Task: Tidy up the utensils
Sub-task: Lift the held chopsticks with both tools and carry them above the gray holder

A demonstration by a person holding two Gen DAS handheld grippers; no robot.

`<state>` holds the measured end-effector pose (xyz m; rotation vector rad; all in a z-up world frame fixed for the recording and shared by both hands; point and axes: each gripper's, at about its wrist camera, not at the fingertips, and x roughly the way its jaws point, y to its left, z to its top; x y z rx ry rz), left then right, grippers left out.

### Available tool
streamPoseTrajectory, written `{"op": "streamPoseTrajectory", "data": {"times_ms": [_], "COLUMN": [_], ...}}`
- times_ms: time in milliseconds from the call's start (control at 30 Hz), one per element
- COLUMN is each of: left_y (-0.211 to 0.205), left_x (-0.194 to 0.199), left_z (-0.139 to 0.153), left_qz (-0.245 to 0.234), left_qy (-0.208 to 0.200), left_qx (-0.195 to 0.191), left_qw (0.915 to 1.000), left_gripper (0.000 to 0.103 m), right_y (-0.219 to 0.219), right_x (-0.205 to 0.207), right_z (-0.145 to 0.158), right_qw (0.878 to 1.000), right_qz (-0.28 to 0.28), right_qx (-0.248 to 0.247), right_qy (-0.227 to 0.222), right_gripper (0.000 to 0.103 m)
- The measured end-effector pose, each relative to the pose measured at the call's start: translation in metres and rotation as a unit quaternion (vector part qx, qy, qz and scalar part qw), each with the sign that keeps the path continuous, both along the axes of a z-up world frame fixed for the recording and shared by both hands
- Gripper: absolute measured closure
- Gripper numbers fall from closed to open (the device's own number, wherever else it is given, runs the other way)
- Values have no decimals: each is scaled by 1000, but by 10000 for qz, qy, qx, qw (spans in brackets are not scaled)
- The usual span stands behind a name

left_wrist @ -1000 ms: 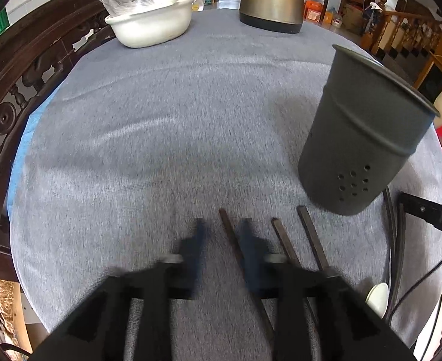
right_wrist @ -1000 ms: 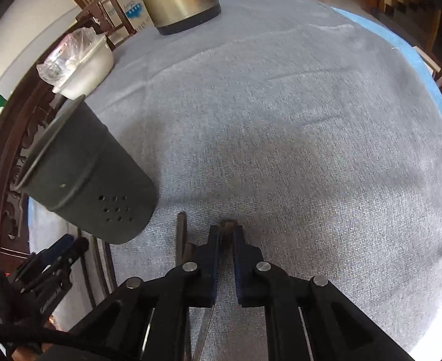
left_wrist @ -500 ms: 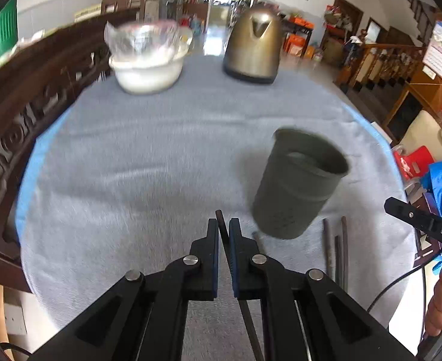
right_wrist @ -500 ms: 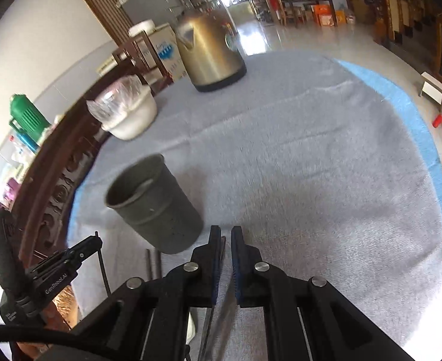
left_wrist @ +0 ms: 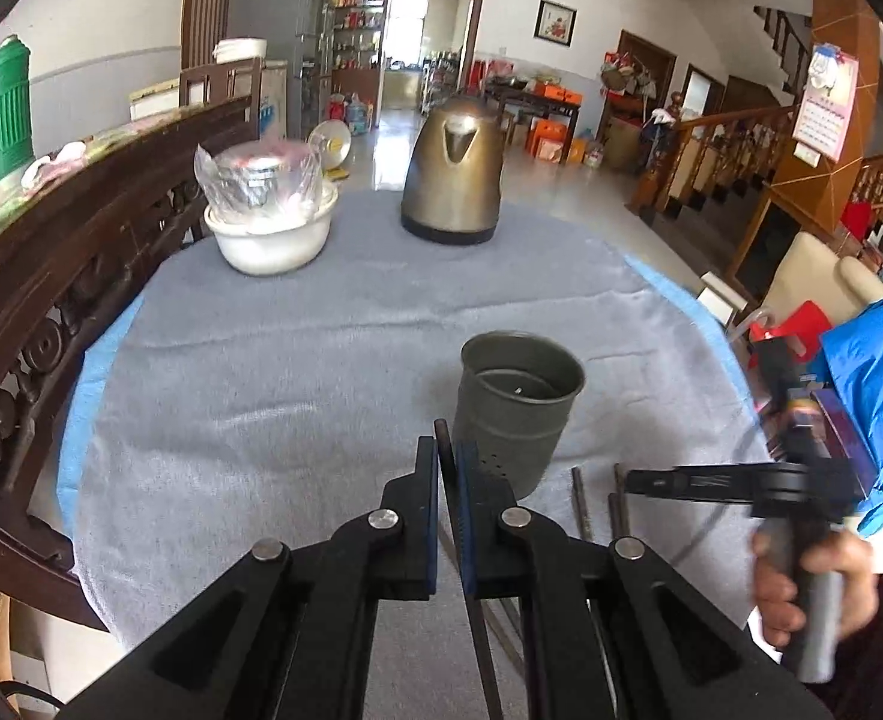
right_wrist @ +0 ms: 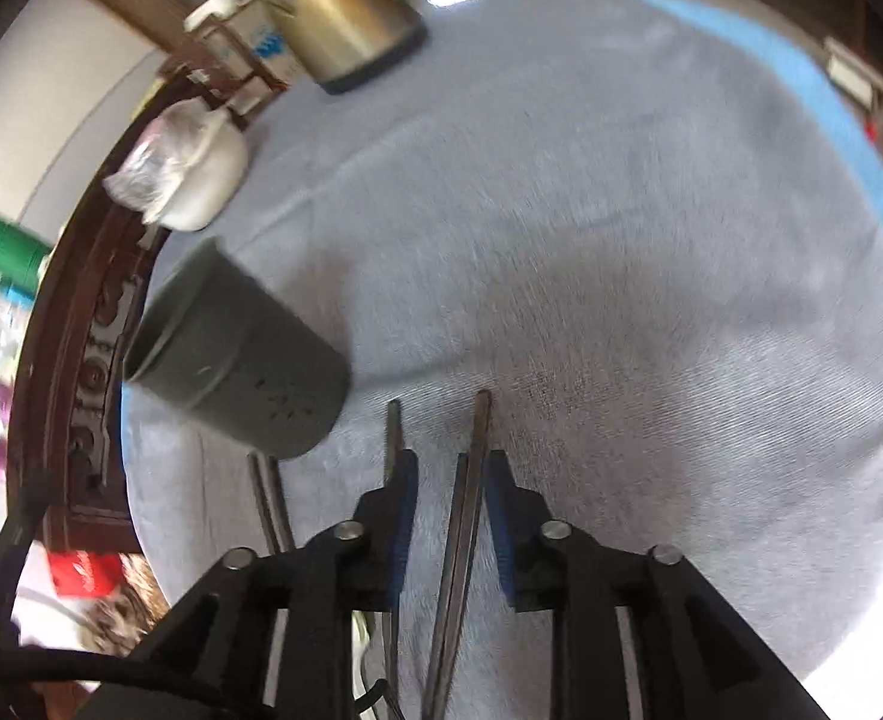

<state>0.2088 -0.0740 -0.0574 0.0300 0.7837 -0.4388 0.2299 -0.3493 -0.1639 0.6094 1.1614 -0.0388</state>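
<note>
Your left hand-held gripper (left_wrist: 448, 456) pinches dark chopstick (left_wrist: 442, 433), tip poking past pads, just left of grey utensil holder (left_wrist: 516, 408) upright on table (left_wrist: 297, 372). Your right hand-held gripper (right_wrist: 448, 474) has just been opening, jaws spread, chopstick pair (right_wrist: 471, 480) between, near right pad. More chopsticks (right_wrist: 267, 492) lie beside holder.

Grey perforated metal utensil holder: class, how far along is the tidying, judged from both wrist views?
Done: nothing; the grey perforated metal utensil holder looks empty. In hand: the left gripper is shut on one dark chopstick beside the holder; the right gripper has jaws that have just been opening, with two dark chopsticks between them, ungripped. Left: those, plus loose chopsticks on the grey cloth.
</note>
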Motion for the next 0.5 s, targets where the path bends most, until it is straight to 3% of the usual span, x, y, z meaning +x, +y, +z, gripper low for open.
{"op": "streamPoseTrajectory", "data": {"times_ms": [167,267,300,367,433,500], "left_y": [5,7,6,7,12,23], "left_x": [-14,-20,-21,-20,-14,4], "left_z": [21,30,31,32,26,9], "left_qz": [-52,-109,-122,-65,-59,82], "left_qy": [-302,-469,-503,-590,-473,6], "left_qx": [-122,-171,-160,-39,-23,-87], "left_qw": [9995,9987,9985,9982,9989,9999], "left_gripper": [97,97,97,97,97,97], "right_y": [0,11,15,26,29,27], "right_x": [21,33,36,39,37,32], "right_z": [-21,-17,-16,-15,-14,-11], "right_qw": [9992,9967,9952,9886,9885,9890], "right_qz": [-160,-74,-1,185,309,267], "right_qx": [-262,-725,-886,-1405,-1419,-1420], "right_qy": [246,344,407,509,412,308], "right_gripper": [76,77,80,95,96,97]}}
